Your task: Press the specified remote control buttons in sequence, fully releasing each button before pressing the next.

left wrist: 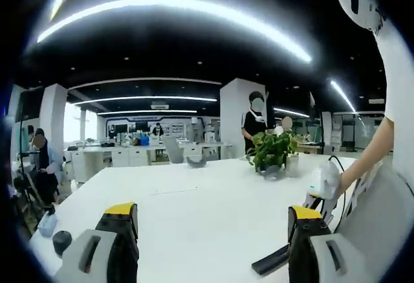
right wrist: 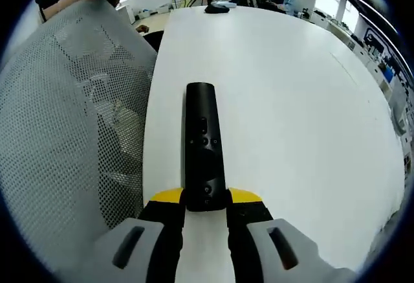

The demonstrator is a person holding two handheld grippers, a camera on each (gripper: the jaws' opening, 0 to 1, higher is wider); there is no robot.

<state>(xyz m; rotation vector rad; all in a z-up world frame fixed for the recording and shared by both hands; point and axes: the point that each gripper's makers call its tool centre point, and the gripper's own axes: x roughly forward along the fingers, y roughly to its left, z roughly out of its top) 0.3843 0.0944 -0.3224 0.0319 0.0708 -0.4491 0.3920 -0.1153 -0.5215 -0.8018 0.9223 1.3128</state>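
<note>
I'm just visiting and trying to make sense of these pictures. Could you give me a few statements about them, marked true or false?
1. The right tongs grip one end of the black remote control. True.
2. The remote lies on a wooden floor. False: it is over a white table.
3. The left tongs hold a cup. False: they are open, holding nothing.
4. A potted plant stands on the table. True.
5. A mesh chair back is beside the table. True.

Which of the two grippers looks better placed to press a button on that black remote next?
Right. The right gripper sits at the remote's near end. The left gripper is open above the white table.
</note>
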